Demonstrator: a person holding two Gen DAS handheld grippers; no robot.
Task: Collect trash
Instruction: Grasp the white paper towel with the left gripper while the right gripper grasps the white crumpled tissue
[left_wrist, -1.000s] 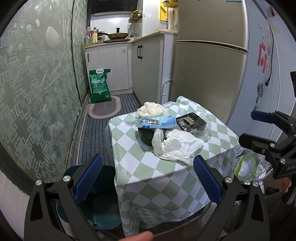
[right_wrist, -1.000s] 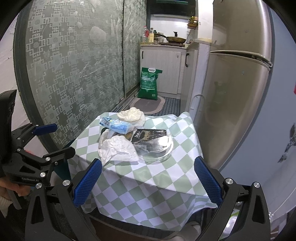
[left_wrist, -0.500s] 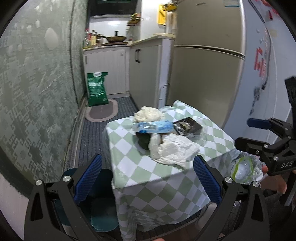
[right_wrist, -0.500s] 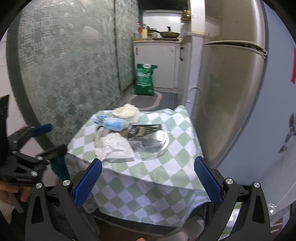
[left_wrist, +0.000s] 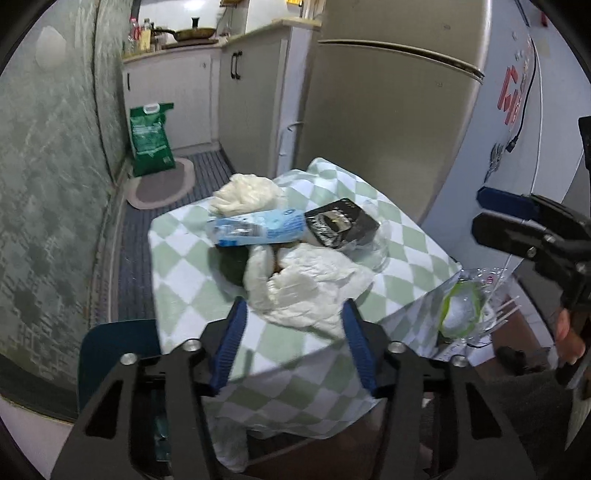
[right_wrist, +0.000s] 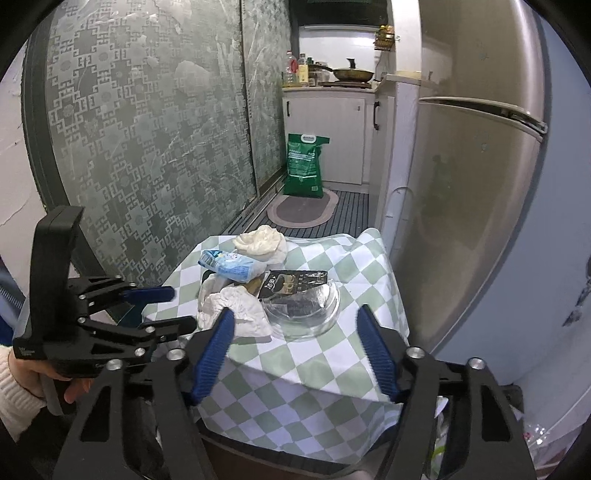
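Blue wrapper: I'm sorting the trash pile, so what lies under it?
The blue wrapper rests on a dark green object and the crumpled white plastic bag. Anything deeper is covered.

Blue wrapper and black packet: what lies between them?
Nothing: in the left wrist view the blue wrapper meets the black packet end to end.

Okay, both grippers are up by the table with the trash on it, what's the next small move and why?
Probably ease the left gripper forward and down onto the crumpled white bag, then close. Its jaws are open and empty, the bag lies just ahead between them at the near edge of the pile, and nothing covers it. The right gripper is open too, but sits farther back.
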